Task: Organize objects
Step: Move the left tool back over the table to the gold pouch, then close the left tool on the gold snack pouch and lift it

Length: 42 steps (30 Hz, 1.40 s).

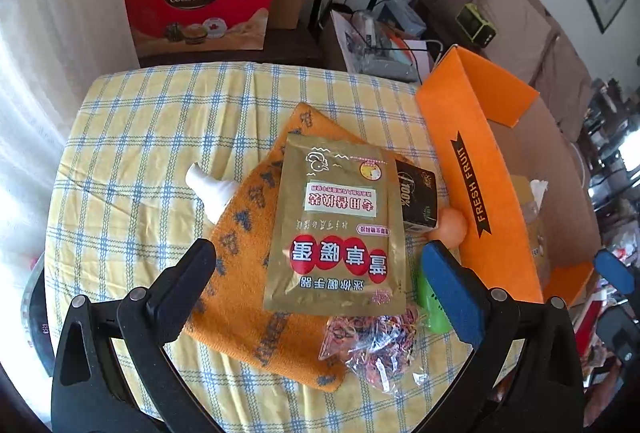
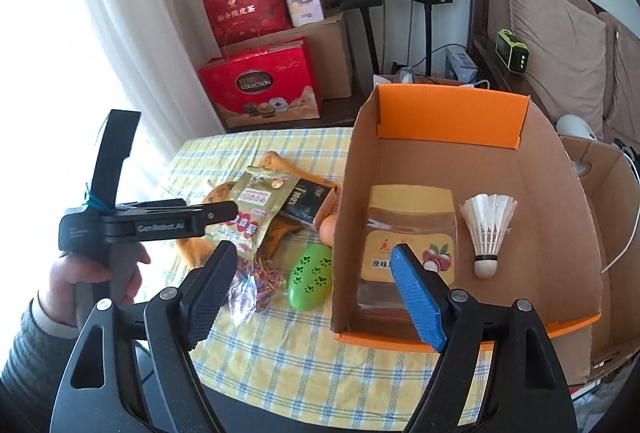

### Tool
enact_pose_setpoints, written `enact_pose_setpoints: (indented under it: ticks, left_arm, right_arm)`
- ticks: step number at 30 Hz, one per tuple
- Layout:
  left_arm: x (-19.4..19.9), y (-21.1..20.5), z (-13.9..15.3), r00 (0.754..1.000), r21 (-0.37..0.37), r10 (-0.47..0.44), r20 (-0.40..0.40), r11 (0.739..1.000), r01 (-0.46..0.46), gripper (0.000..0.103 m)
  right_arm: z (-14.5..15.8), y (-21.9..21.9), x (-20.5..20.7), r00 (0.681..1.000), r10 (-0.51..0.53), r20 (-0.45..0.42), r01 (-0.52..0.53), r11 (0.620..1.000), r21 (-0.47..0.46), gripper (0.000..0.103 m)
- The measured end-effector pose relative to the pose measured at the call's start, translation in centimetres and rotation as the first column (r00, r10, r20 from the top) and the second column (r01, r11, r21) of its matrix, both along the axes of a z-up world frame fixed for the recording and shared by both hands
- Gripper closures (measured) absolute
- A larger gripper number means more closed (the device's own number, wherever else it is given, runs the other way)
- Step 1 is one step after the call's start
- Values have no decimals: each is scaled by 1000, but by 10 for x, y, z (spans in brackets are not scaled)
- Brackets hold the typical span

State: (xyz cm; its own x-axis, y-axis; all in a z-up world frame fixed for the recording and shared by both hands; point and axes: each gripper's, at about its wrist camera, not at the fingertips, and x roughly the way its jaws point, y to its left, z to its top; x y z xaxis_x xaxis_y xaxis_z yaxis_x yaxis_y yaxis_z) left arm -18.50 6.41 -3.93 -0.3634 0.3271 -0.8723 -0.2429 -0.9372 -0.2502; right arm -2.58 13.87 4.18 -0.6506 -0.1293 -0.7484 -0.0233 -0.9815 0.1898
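The left gripper point(image 1: 318, 267) is wide open over a gold packet point(image 1: 336, 229), holding nothing. The packet lies on an orange towel point(image 1: 240, 253) on the checked table point(image 1: 152, 137). The right gripper point(image 2: 314, 287) is open and empty too, by the cardboard box point(image 2: 560, 193). In the box lie a jar point(image 2: 412, 229) and a shuttlecock point(image 2: 486, 229). A green case point(image 2: 312, 271) sits just beside the box.

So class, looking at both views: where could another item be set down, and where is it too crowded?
Free: the orange box floor behind the jar and shuttlecock; bare checked cloth left of the orange towel. Crowded: the gold pouch, band bag and green case heap by the box wall.
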Motion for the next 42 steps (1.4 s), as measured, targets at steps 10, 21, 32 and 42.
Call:
enact_pose_setpoints:
  ticks: [10, 21, 32, 42]
  left_arm:
    - [-20, 32, -21, 1000, -74, -20, 9, 997, 21, 0]
    - [-9, 60, -32, 995, -271, -56, -88, 962, 31, 10]
    - [-12, 41, -22, 997, -162, -51, -51, 986, 42, 35]
    - [-7, 48, -17, 993, -128, -98, -62, 988, 89, 75]
  right_arm:
    - [-7, 3, -3, 1000, -17, 16, 17, 999, -29, 22]
    - [-12, 16, -1, 999, -45, 28, 46, 998, -36, 22]
    - [-17, 13, -1, 998, -39, 40, 41, 998, -43, 22]
    - [-18, 10, -2, 999, -31, 43, 33, 999, -41, 22]
